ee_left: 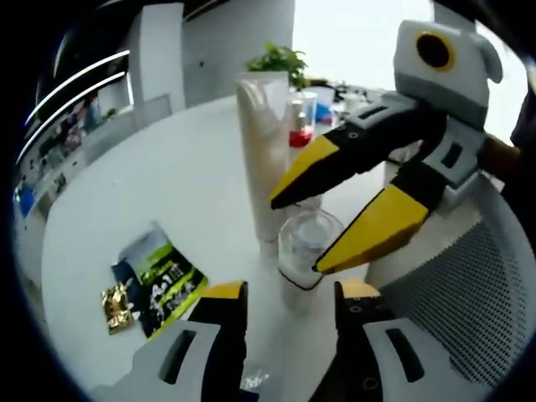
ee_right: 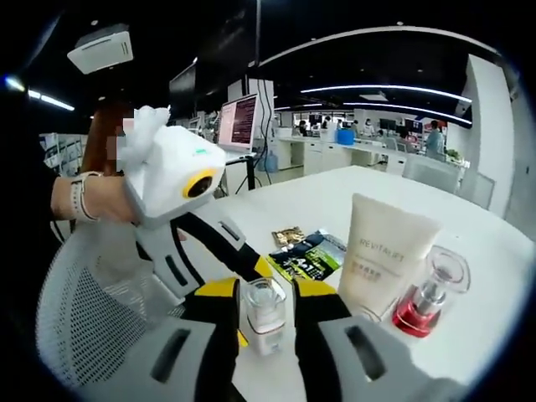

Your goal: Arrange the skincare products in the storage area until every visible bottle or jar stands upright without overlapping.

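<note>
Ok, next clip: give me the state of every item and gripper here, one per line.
Cream tube: upright on its cap, on the table.
Small clear bottle: upright, between the right gripper's open jaws; contact unclear.
Red-based bottle: upright, beside the tube.
Dark sachet: lying flat.
Gold packet: lying flat.
Left gripper: open, empty.

The cream tube, standing cap-down on the counter in the right gripper view, bears grey lettering reading "REVITALIFT"; a smaller line beneath it is too small to read. In the left gripper view, the same tube shows no legible print. The dark and green sachet carries white characters that look like "A41", uncertain in both views. The monitor behind shows lines of text, illegible.
</note>
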Tool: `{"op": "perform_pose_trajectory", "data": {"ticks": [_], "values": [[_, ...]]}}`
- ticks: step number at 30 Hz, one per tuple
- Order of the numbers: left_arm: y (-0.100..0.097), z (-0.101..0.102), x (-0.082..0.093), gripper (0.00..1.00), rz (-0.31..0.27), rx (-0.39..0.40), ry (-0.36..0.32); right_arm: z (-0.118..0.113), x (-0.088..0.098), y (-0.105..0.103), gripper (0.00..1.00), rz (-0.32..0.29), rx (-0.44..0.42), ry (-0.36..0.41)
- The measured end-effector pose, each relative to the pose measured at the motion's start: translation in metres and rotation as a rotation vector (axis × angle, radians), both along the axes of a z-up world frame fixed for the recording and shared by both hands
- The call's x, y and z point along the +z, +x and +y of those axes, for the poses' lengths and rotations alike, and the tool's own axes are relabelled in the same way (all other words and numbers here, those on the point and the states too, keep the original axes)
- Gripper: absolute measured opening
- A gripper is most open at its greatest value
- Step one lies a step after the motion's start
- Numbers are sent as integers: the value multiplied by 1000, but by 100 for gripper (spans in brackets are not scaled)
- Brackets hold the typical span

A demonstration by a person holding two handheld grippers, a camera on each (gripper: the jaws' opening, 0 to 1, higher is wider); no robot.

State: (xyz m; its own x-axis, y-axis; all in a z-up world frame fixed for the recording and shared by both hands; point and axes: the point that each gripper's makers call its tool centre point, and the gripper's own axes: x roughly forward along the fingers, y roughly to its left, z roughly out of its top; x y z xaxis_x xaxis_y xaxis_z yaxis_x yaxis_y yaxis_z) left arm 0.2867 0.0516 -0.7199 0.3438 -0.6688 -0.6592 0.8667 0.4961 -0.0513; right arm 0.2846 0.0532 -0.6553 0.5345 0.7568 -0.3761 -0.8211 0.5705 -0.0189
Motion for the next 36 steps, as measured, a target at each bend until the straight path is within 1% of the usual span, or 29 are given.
{"op": "perform_pose_trajectory", "data": {"ticks": [3, 7, 11, 13, 14, 16, 19, 23, 26, 28, 30, 36], "values": [[0, 1, -1, 37, 4, -7, 7, -7, 1, -10, 24, 2, 7, -7], [-1, 2, -4, 36, 11, -20, 23, -16, -4, -19, 23, 24, 2, -25], [-3, 0, -8, 33, 23, -51, 40, -17, -8, -18, 23, 37, 4, -52], [-5, -1, -10, 31, 27, -70, 51, -19, -18, -17, 21, 64, 6, -95], [-6, -1, -11, 29, 29, -80, 58, -20, -26, -18, 20, 93, 15, -127], [-7, -1, -13, 26, 36, -91, 65, -20, -36, -20, 19, 123, 28, -159], [-7, 0, -14, 24, 37, -93, 71, -20, -45, -19, 19, 148, 29, -185], [-7, 0, -15, 18, 42, -102, 77, -20, -54, -14, 18, 167, 22, -219], [-7, 0, -14, 17, 44, -103, 73, -17, -59, -14, 19, 218, 23, -215], [-7, 0, -14, 15, 45, -106, 73, -15, -62, -12, 20, 220, 26, -223], [-8, 0, -13, 15, 45, -112, 73, -15, -66, -11, 20, 221, 27, -248], [-9, -2, -13, 12, 44, -129, 81, -14, -69, -9, 19, 222, 38, -266]]}}
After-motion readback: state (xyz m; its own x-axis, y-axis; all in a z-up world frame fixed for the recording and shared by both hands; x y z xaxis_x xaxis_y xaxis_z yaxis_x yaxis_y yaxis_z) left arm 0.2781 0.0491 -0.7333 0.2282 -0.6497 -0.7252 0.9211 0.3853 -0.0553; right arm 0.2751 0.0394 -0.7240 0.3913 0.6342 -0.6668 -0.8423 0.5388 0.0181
